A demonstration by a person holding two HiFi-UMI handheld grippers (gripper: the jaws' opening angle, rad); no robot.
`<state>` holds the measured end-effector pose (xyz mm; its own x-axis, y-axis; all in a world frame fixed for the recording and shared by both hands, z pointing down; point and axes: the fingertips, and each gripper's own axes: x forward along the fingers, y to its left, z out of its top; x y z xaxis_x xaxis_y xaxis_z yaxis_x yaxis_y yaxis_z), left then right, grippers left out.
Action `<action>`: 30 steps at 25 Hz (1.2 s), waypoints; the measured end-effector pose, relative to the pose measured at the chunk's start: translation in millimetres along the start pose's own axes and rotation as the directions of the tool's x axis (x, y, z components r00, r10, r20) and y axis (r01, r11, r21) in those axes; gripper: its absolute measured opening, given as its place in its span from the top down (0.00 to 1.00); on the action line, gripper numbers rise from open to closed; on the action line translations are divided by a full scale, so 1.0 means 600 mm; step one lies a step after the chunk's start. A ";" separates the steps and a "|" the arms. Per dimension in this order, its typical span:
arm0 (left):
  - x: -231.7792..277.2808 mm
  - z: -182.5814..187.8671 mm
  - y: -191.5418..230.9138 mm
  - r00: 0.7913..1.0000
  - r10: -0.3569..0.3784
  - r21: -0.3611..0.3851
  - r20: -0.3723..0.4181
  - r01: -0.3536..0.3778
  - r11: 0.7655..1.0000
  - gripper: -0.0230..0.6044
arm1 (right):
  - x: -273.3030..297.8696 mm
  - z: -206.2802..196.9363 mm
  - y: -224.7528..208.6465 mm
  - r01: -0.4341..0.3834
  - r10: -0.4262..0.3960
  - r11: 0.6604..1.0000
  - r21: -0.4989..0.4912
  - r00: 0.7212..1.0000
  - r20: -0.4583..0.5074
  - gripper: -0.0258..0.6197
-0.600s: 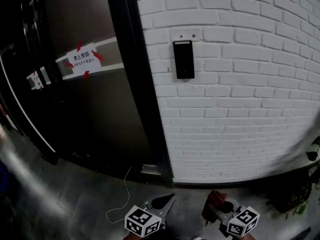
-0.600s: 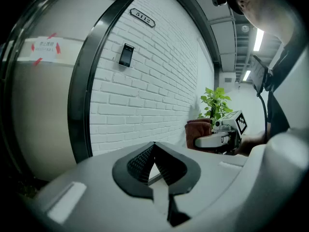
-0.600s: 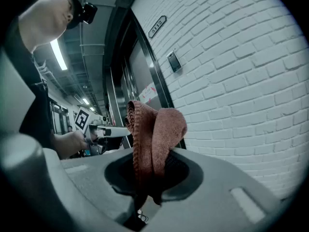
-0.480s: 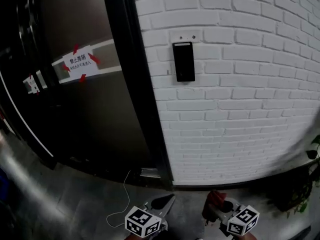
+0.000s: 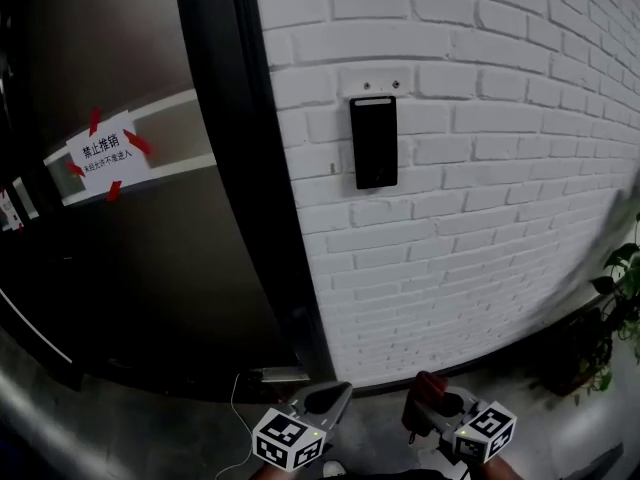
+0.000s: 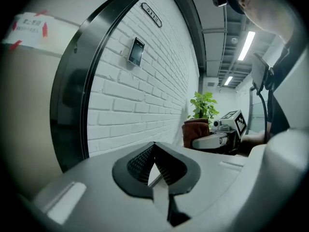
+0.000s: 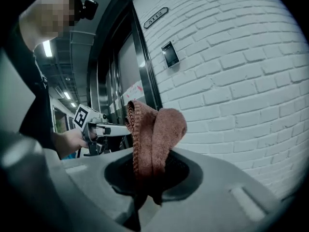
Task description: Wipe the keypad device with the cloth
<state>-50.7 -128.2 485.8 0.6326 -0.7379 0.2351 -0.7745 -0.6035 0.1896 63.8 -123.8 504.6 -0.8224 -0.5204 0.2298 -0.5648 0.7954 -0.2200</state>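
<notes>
Left grey gripper with marker cube [image 5: 322, 400]: low, well below black keypad device [image 5: 373, 141], slightly to its left; jaws together, nothing between. Right grey gripper [image 5: 438, 408]: just beside it, well below the device, jaws clamped on folded rust-brown cloth [image 7: 154, 129].

Wall-mounted keypad device [image 5: 373, 143]; bunched brown cloth [image 7: 159, 129]

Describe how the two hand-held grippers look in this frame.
They match. The left hand-held gripper and the right hand-held gripper have smooth pale grey bodies that narrow to two jaws. The jaws are lined with black ribbed pads. Each carries a white cube printed with black square markers.
</notes>
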 end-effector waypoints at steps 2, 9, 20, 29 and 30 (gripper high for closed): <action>0.003 0.003 0.018 0.999 -0.043 0.009 -0.007 0.043 0.999 0.94 | 0.011 -0.008 -0.007 0.050 -0.050 0.999 -0.004 0.999 0.009 0.88; 0.018 0.036 0.069 0.998 -0.061 0.012 0.021 0.060 0.998 0.94 | 0.041 0.025 -0.023 0.087 -0.087 0.996 -0.025 0.996 0.020 0.87; 0.067 0.113 0.067 0.997 -0.050 0.021 0.053 0.049 0.999 0.94 | 0.080 0.203 -0.038 0.014 -0.030 0.866 -0.500 0.999 -0.024 0.87; 0.095 0.191 0.036 0.991 -0.094 0.119 0.096 0.082 0.989 0.94 | 0.112 0.495 -0.001 0.167 -0.079 0.444 -0.880 0.986 0.147 0.88; 0.102 0.192 0.033 0.992 -0.099 0.136 0.083 0.088 0.987 0.94 | 0.116 0.523 0.004 0.195 -0.091 0.389 -0.900 0.981 0.173 0.88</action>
<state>-27.2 -220.0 394.0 0.7045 -0.6967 0.1354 -0.7086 -0.7012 0.0784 -16.0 -255.5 222.4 -0.7670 -0.6365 0.0811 -0.3189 0.4879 0.8125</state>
